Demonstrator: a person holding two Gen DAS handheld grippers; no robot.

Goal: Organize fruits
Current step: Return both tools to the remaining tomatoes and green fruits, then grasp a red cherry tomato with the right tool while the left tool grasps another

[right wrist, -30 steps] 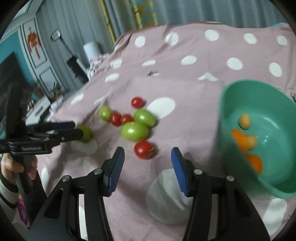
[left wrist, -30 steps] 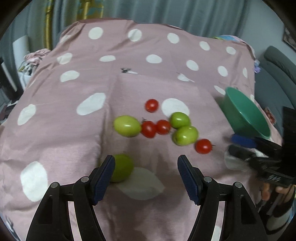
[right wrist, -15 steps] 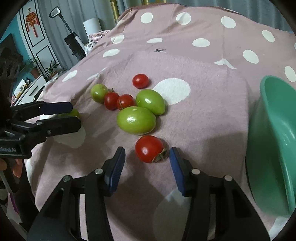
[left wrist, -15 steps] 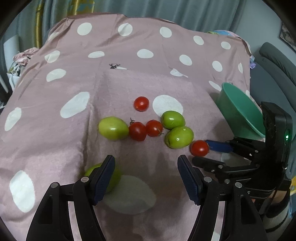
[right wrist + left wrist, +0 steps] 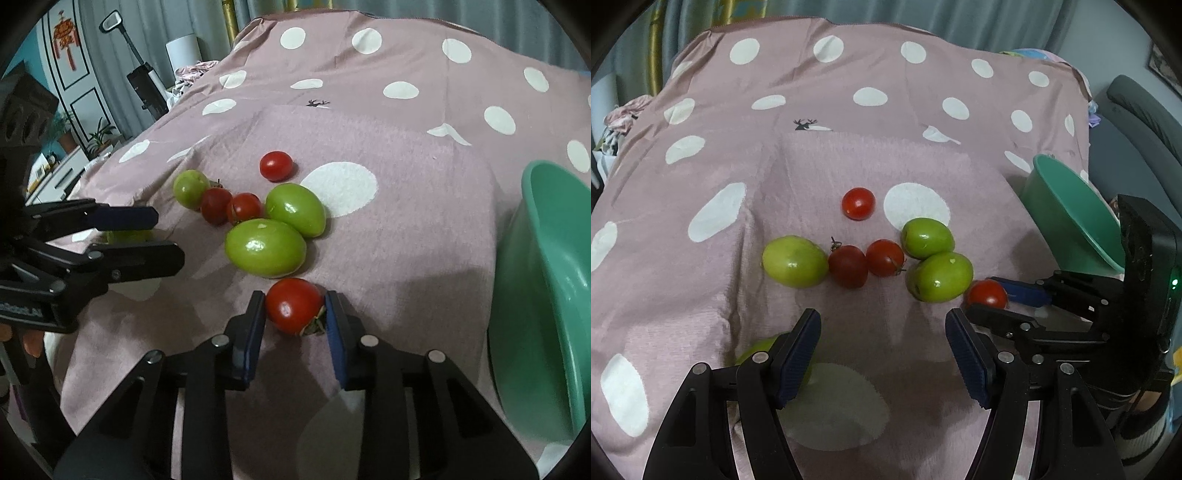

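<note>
Right wrist: left claw (image 5: 155, 236) body label, print blurred.

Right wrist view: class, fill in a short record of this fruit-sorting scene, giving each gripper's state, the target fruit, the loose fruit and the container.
right gripper: jaws on both sides of a red tomato, seemingly touching it
left gripper: jaws open, nothing between them
loose red fruit: three more tomatoes on the cloth
loose green fruit: four, one green fruit partly hidden by the left gripper
container: green bowl, to the right of the fruit
surface: pink polka-dot cloth
</note>
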